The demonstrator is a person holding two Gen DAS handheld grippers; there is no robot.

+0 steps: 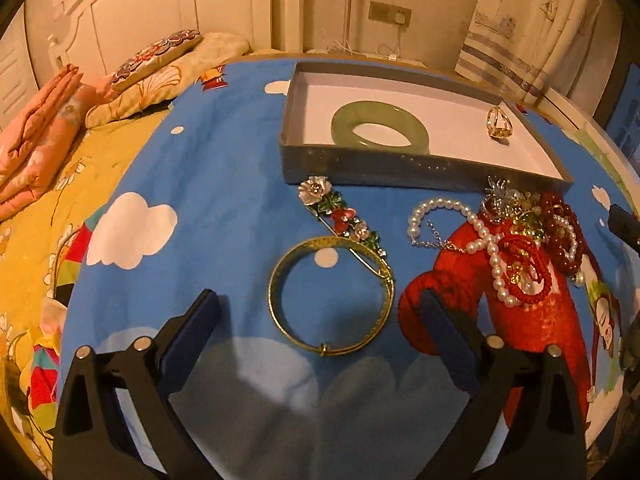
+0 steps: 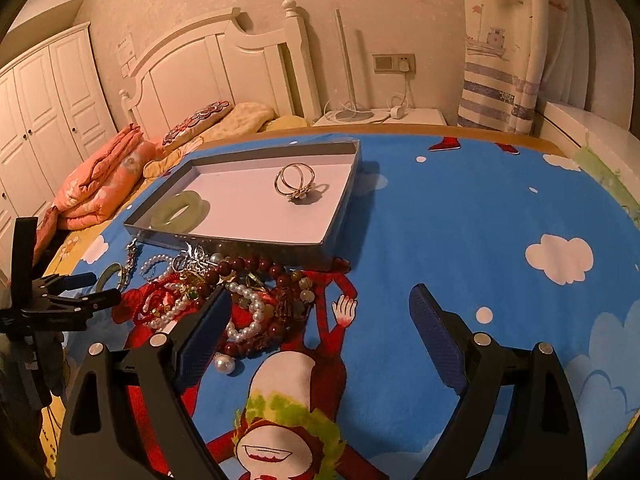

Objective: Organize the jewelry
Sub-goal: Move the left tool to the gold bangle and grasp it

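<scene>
A gold bangle lies flat on the blue cloth, between and just beyond the fingertips of my open left gripper, which does not touch it. A flower brooch lies beside the bangle's far rim. A grey tray holds a green jade bangle and a gold ring. A tangled pile of pearls and red beads sits to the right. My right gripper stands open over the cloth, nothing between its fingers; the pile of pearls and red beads lies by its left finger.
Folded orange blankets and pillows lie on the bed to the left. The left gripper's black frame shows at the left edge of the right wrist view. A nightstand with a lamp stands behind.
</scene>
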